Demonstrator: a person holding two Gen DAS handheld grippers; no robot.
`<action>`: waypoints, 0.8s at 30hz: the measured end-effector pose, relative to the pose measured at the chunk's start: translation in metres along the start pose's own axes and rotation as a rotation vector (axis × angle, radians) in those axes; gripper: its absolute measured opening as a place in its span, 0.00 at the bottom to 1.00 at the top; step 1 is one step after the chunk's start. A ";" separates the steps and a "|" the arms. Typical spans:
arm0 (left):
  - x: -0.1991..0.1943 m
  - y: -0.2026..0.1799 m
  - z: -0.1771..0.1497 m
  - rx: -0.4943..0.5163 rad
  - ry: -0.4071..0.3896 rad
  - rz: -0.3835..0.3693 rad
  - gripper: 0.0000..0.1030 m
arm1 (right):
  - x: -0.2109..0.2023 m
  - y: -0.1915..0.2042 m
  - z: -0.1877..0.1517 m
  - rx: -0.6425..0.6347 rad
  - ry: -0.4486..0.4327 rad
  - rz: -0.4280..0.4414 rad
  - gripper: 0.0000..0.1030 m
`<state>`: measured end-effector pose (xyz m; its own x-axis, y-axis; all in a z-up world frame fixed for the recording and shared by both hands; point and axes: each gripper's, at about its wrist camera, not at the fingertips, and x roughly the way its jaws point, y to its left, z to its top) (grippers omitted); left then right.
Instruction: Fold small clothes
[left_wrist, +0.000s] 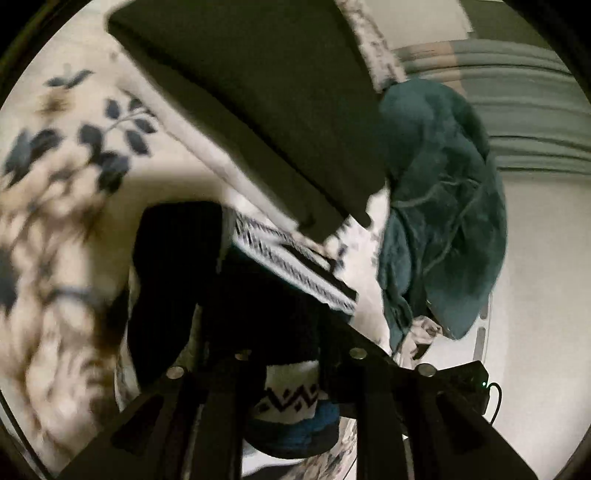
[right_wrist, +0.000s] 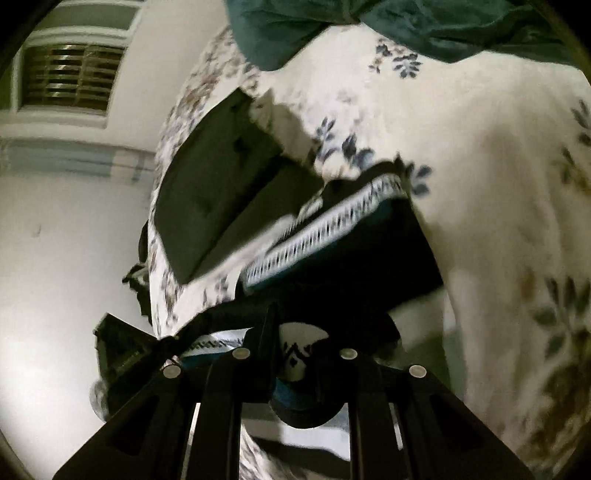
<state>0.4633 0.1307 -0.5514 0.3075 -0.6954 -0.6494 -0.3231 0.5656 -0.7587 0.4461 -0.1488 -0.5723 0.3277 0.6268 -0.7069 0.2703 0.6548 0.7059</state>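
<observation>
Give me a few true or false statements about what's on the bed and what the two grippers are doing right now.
1. The left gripper is clamped on a black garment with white zigzag trim. True.
2. The right gripper is open and grips nothing. False: it pinches the same patterned garment.
3. The bedspread is plain red. False: it is cream with blue and brown flowers.
4. A teal cloth lies on the bed beyond the garment. True.
5. A flat dark olive piece lies on the bed. True.
</observation>
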 end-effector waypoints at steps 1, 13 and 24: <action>0.005 0.003 0.008 -0.019 0.014 -0.017 0.22 | 0.007 -0.003 0.013 0.032 0.003 0.002 0.22; -0.028 0.016 0.015 0.107 -0.032 0.017 0.71 | 0.002 -0.013 0.044 -0.079 -0.019 -0.172 0.66; -0.067 0.095 -0.168 0.008 0.022 0.044 0.79 | -0.005 -0.068 -0.005 -0.171 0.217 -0.256 1.00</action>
<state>0.2615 0.1563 -0.5709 0.2734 -0.6791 -0.6813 -0.3287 0.5997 -0.7296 0.4217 -0.1940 -0.6169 0.0647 0.4970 -0.8653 0.1578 0.8512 0.5006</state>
